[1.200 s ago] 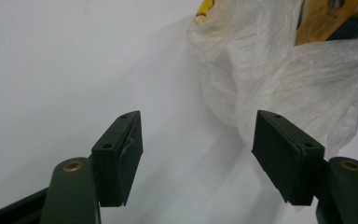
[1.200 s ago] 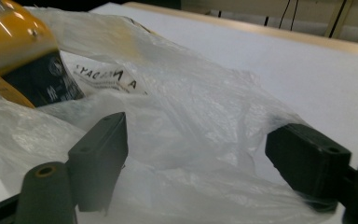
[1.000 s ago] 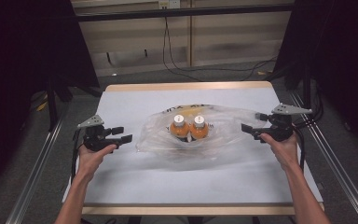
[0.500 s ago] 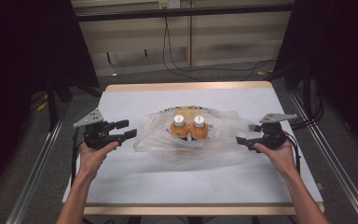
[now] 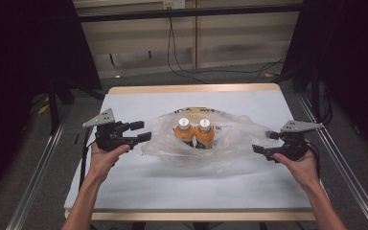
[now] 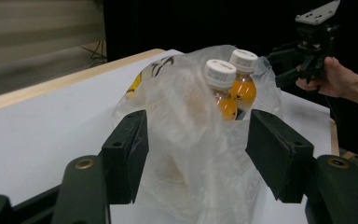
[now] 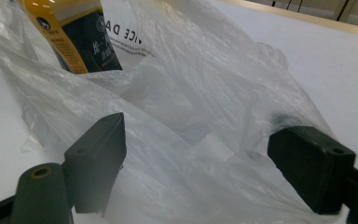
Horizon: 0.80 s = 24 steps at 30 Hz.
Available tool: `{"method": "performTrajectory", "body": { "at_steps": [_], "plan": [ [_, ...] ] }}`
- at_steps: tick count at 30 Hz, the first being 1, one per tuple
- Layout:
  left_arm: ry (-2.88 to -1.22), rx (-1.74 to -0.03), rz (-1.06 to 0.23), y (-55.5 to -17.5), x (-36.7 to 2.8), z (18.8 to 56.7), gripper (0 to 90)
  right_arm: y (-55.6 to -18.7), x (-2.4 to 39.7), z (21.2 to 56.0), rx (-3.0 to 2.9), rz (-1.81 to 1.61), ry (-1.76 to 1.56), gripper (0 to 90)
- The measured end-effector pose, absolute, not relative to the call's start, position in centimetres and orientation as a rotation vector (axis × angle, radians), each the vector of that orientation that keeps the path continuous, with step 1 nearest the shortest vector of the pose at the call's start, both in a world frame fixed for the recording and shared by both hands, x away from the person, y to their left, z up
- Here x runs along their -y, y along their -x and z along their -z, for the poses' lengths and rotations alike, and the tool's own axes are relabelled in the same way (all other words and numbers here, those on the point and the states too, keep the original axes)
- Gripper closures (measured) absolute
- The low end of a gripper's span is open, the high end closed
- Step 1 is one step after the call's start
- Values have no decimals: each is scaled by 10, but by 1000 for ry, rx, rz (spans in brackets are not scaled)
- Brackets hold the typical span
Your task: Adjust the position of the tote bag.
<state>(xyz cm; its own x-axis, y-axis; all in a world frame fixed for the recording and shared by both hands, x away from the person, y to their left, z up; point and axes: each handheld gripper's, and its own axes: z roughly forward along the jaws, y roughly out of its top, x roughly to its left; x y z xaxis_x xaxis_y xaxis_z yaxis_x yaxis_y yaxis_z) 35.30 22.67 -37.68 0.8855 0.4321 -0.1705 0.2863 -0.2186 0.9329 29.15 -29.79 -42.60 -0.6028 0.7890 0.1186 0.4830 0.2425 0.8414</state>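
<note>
Where the clear plastic bag lies at the centre of the white table, we see two orange drink bottles standing upright inside it. The left gripper at the bag's left edge has its jaws spread, film between them unpinched. The right gripper at the right edge likewise stands spread.

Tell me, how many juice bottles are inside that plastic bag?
2. Both stand upright side by side in the clear plastic bag at the table's middle: the left bottle and the right bottle, touching each other. The crinkled bag could hide something smaller.
</note>
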Motion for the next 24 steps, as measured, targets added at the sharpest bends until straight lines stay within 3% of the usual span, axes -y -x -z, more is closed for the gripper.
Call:
{"method": "performTrajectory", "body": {
  "at_steps": [5,9,10,19,24],
  "plan": [
    [-1910,-578,-107,-365,-208,401,365,-299,287,425,-2212,-1309,-1141,196],
    [-1953,-602,-118,-372,-206,415,836,-299,283,428,-2226,-1301,-1132,202],
    [-1966,-622,-127,-372,-209,416,877,-298,283,428,-2226,-1299,-1131,205],
    [-1985,-704,-149,-368,-242,426,888,-278,302,424,-2186,-1310,-1145,237],
    [-1958,-674,-160,-362,-247,415,676,-277,298,411,-2192,-1345,-1093,482]
  ]
}}
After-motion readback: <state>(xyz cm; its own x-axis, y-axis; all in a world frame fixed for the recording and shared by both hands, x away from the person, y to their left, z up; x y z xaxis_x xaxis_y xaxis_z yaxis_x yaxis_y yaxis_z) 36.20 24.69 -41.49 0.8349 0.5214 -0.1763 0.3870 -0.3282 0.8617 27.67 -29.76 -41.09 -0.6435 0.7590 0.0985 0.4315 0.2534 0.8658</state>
